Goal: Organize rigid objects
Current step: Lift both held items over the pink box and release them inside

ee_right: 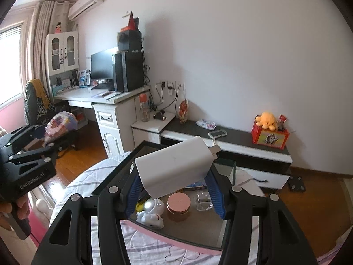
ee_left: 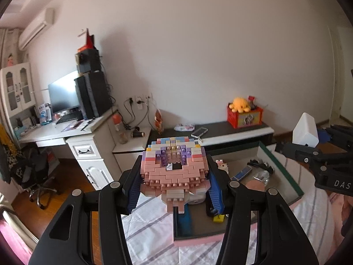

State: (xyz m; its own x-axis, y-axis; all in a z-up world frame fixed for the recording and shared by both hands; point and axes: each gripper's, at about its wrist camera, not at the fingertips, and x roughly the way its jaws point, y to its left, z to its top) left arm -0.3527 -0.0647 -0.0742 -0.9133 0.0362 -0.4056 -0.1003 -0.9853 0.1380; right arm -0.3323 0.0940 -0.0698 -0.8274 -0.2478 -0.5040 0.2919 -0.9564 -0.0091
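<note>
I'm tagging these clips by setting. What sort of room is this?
Most likely a bedroom that doubles as a study. A bed with a striped sheet lies below the cameras, a white desk carries a monitor and a computer tower, and an air conditioner hangs by the curtains.

A home bedroom: a bed, computer desk, wall air conditioner and curtains.

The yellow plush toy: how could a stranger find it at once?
Look along the low black-topped cabinet by the wall. At its right end stands a red box. The yellow plush octopus sits on it, the only soft toy there.
</note>
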